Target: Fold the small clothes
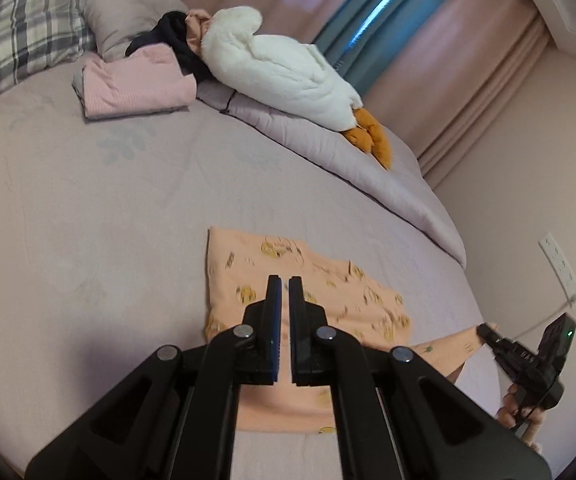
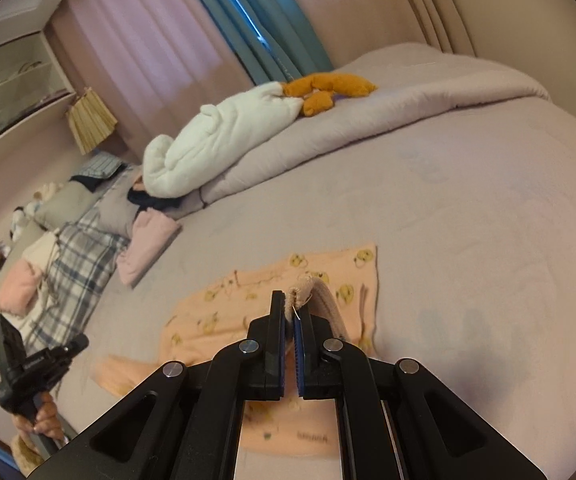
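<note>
A small peach garment with yellow cartoon prints [image 1: 316, 280] lies on the lilac bed sheet [image 1: 87, 220]; it also shows in the right wrist view [image 2: 255, 304]. My left gripper [image 1: 284, 280] hovers over it with its jaws nearly together and nothing between them. My right gripper [image 2: 292, 300] is shut on the garment's ribbed cuff [image 2: 316, 290] and holds that edge lifted. In the left wrist view the right gripper [image 1: 484, 330] pinches a peach corner at the right edge. The left gripper [image 2: 81, 342] shows at lower left in the right wrist view.
A folded pink garment [image 1: 135, 84] lies at the back by grey pillows and a plaid pillow [image 1: 27, 36]. A white plush duck [image 1: 283, 68] rests on a rolled grey duvet [image 1: 348, 164]. Curtains [image 1: 388, 20] and a wall socket [image 1: 560, 264] are beyond the bed.
</note>
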Motion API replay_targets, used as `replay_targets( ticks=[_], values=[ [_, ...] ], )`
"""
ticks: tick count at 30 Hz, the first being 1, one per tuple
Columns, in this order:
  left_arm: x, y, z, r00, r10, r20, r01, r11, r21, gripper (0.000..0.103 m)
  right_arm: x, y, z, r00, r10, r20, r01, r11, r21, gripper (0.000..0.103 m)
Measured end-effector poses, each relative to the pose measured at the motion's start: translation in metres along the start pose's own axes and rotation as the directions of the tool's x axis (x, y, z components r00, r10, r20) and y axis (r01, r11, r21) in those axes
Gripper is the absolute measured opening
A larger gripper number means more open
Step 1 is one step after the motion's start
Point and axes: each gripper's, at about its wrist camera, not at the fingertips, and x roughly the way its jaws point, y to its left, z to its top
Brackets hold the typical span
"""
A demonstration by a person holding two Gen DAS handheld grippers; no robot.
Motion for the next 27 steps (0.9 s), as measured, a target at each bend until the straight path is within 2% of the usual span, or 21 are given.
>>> replay_targets(
  ticks=[1,3,6,8,10,11,12,14,18,23,24,25,26,27],
  values=[
    [0.009,0.003,0.002,1.000,-0.001,-0.018,0.001,1.000,-0.006,0.002,0.009,-0.002,0.002,1.000,0.000,-0.012,0.000,1.000,0.008,0.006],
    [0.029,0.010,0.002,0.998,0.040,-0.052,-0.041,0.999,-0.017,0.001,0.029,-0.006,0.002,0.999,-0.041,-0.036,0.042,0.999,0.017,0.006],
    [0.044,0.018,-0.006,0.994,0.051,-0.101,-0.052,0.999,-0.014,0.001,0.040,-0.013,-0.001,0.996,-0.071,-0.046,0.072,0.997,0.018,0.006],
    [0.052,0.024,-0.016,0.984,0.076,-0.161,-0.077,0.997,-0.004,0.001,0.043,-0.018,-0.002,0.995,-0.080,-0.054,0.081,0.996,0.025,0.006],
    [0.056,0.027,-0.023,0.975,0.089,-0.205,-0.090,0.996,0.001,0.006,0.042,-0.020,-0.005,0.994,-0.093,-0.054,0.094,0.995,0.019,0.006],
    [0.056,0.028,-0.027,0.971,0.094,-0.220,-0.095,0.995,0.005,0.012,0.041,-0.022,-0.004,0.994,-0.094,-0.053,0.095,0.995,0.017,0.006],
    [0.056,0.029,-0.032,0.966,0.101,-0.238,-0.100,0.995,0.016,0.025,0.040,-0.022,-0.005,0.994,-0.095,-0.052,0.095,0.995,0.016,0.006],
    [0.055,0.029,-0.039,0.959,0.114,-0.259,-0.111,0.993,0.028,0.039,0.038,-0.023,-0.005,0.995,-0.090,-0.049,0.090,0.996,0.014,0.006],
    [0.057,0.027,-0.055,0.946,0.117,-0.302,-0.104,0.993,0.059,0.045,0.036,-0.025,-0.005,0.995,-0.088,-0.044,0.089,0.996,0.019,0.006],
    [0.075,0.031,-0.069,0.924,0.131,-0.359,-0.116,0.991,0.063,0.043,0.032,-0.023,-0.007,0.995,-0.096,-0.040,0.097,0.995,0.009,0.006],
    [0.079,0.031,-0.069,0.923,0.130,-0.361,-0.114,0.991,0.065,0.039,0.032,-0.023,-0.007,0.994,-0.097,-0.040,0.098,0.995,0.007,0.006],
    [0.081,0.030,-0.070,0.924,0.133,-0.359,-0.115,0.991,0.070,0.033,0.032,-0.023,-0.007,0.995,-0.096,-0.042,0.096,0.995,0.007,0.006],
    [0.084,0.029,-0.071,0.921,0.135,-0.365,-0.112,0.990,0.085,0.014,0.032,-0.023,-0.007,0.995,-0.093,-0.043,0.094,0.996,0.008,0.006],
    [0.088,0.028,-0.072,0.916,0.133,-0.379,-0.106,0.990,0.091,0.001,0.031,-0.023,-0.006,0.995,-0.093,-0.043,0.094,0.996,0.009,0.006]
  ],
)
